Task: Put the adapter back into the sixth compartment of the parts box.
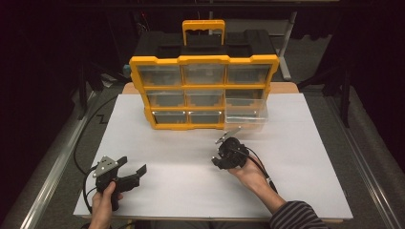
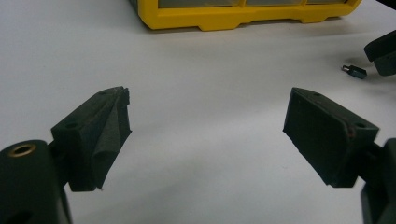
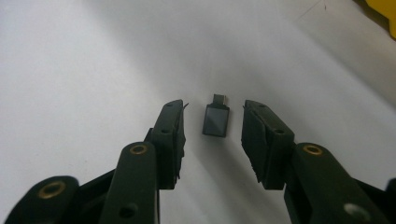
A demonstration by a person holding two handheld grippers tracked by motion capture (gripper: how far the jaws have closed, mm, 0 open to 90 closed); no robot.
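- One small black adapter [image 3: 216,120] lies on the surface [image 1: 305,157] between the right hand-held gripper [image 3: 214,140] pads, ungripped.
- Left hand-held gripper [image 2: 205,135] waits wide, empty.
- Grasping remains.

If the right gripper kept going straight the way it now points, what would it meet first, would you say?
Most likely the small black adapter lying on the white table; it sits between the open pads of the right gripper, untouched as far as I can tell.

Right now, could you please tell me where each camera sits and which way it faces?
High view: above the person's side, facing forward and down on the table; both forearms show.
Left gripper view: on the left gripper, open fingers towards the yellow organizer.
Right gripper view: on the right gripper, facing the table.
Shared: the small black adapter, lying free between the right fingers.
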